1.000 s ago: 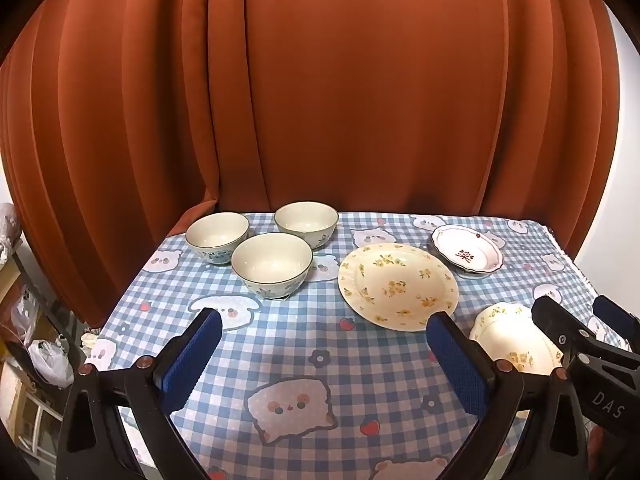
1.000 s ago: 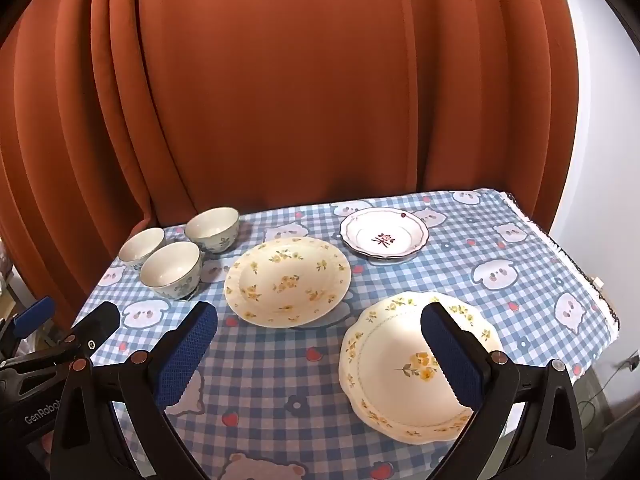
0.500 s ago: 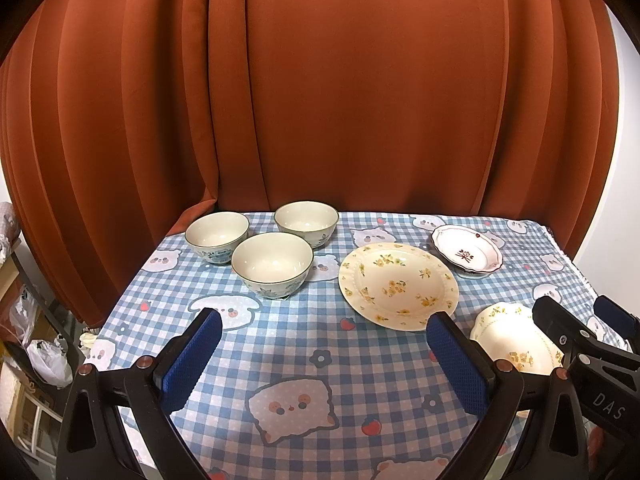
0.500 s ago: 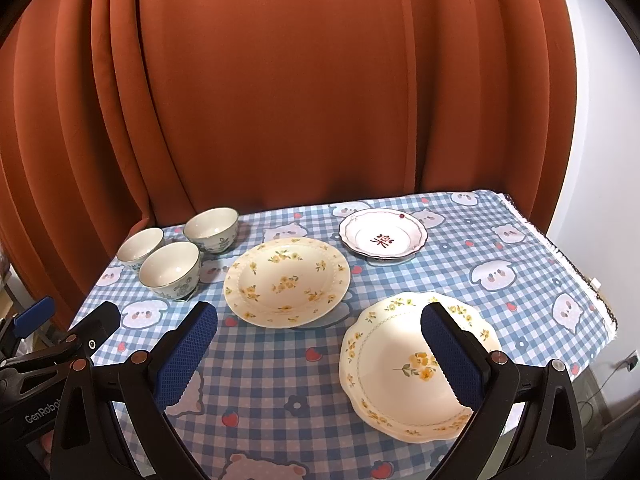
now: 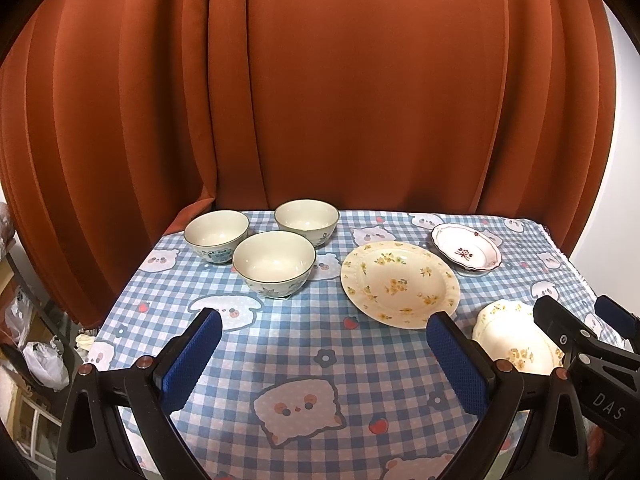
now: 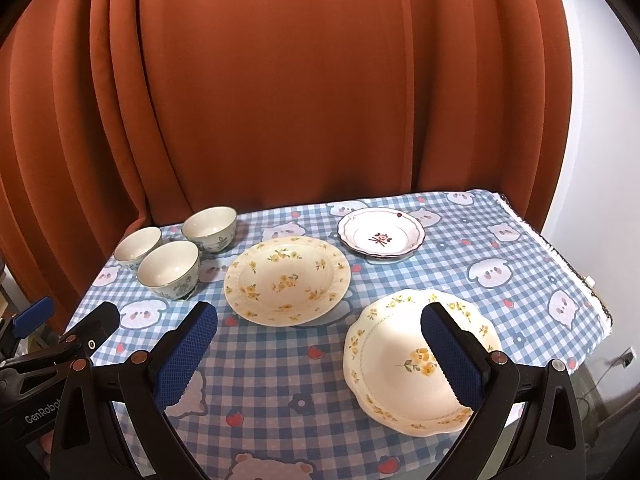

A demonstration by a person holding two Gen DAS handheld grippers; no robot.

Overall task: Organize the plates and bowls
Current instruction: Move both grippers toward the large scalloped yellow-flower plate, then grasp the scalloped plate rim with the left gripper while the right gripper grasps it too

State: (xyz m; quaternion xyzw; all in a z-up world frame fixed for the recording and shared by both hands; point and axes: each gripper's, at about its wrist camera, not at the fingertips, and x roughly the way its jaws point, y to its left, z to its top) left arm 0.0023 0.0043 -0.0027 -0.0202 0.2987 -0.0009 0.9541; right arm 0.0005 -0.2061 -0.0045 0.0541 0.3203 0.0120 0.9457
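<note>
Six dishes are sitting on a blue checked tablecloth (image 5: 304, 344) printed with bears, and a rust-red curtain (image 5: 320, 80) is filling the whole upper part of both views.

Of the dishes, a round cream plate with yellow flowers (image 6: 286, 278) is lying at the middle of the right wrist view. A scalloped cream plate with yellow flowers (image 6: 396, 364) is lying at the lower right, partly behind the right gripper's fingers. A small white plate with a red motif (image 6: 380, 236) is resting toward the upper right, just beyond the round plate.

Three bowls are standing in a tight cluster at the left centre of the left wrist view: the nearest bowl (image 5: 274, 264), a left bowl (image 5: 216, 236) and a far bowl (image 5: 306, 220), all upright.

Along the bottom of each view, the left gripper (image 5: 324, 338) and the right gripper (image 6: 320, 330) are hovering above the cloth, each with its blue-padded jaws spread wide and nothing between them. Each gripper's black tip is also poking into the other's view at the lower edge.
</note>
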